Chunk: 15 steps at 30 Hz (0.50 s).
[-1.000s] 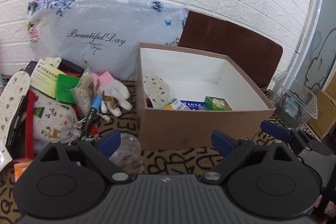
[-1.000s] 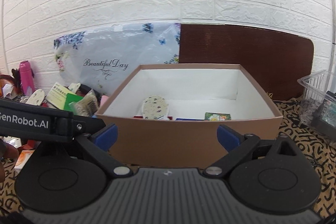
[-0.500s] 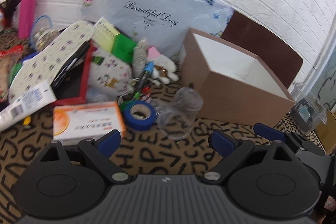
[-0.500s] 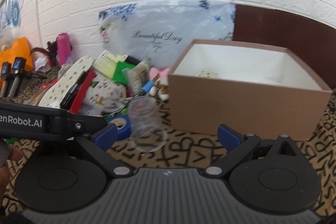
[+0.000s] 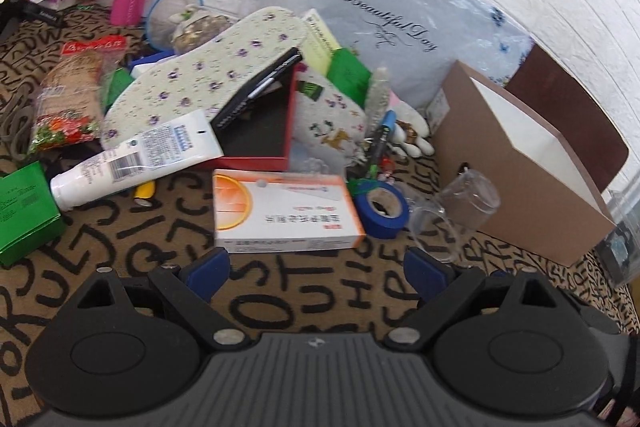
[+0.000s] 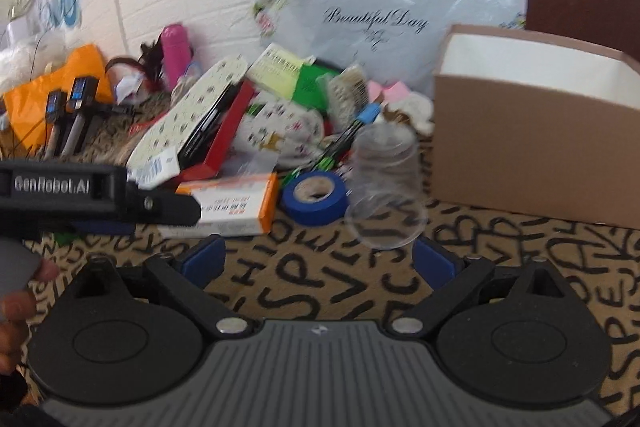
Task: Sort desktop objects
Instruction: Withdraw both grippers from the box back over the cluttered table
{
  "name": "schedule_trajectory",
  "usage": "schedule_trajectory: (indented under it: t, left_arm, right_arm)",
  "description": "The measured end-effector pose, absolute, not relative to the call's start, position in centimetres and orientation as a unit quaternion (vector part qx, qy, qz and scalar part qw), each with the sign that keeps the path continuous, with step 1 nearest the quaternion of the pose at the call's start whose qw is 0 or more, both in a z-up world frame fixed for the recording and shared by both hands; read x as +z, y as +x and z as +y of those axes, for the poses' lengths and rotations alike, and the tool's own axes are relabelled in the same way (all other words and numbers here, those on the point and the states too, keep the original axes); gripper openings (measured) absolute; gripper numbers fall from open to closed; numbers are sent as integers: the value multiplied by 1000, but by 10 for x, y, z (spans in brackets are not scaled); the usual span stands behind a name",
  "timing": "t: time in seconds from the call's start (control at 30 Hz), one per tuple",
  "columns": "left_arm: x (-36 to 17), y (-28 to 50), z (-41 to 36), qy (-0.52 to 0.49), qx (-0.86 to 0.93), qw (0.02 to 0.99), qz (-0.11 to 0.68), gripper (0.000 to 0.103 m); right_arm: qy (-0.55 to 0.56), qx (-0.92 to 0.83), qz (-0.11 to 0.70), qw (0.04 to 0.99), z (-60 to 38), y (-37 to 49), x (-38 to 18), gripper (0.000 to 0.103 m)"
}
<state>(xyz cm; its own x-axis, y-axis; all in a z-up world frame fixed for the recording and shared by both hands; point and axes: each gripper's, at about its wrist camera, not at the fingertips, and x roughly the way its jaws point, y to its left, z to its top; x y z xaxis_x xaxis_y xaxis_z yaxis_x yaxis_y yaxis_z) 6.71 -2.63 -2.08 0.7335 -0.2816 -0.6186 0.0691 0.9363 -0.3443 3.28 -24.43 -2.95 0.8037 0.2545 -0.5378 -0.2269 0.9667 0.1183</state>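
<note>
Both grippers are empty, jaws apart: left gripper (image 5: 316, 265) faces the medicine box (image 5: 286, 213), right gripper (image 6: 318, 259) has just been closing slightly with nothing between, clear cup (image 6: 386, 195) just ahead. Next is probably a grab, then the cardboard box (image 6: 532, 151).

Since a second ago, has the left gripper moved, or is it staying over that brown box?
Yes. The left gripper has swung left, away from the brown cardboard box, which now sits at the view's right edge, and come down toward the orange-and-white medicine box.

Blue tape roll (image 5: 383, 209) (letter-patterned cloth (image 5: 120, 251))
</note>
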Motion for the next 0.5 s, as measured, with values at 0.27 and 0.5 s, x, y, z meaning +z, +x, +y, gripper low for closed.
schedule_trajectory:
  t: [0.27, 0.5]
  left_arm:
    - [-40, 84, -1, -182, -76, 907, 372, 96]
    - [-47, 100, 3, -188, -84, 902, 379, 91]
  right_arm:
    - [-3, 153, 305, 940, -216, 51, -45, 85]
    - [-29, 168, 306, 937, -197, 67, -52, 78]
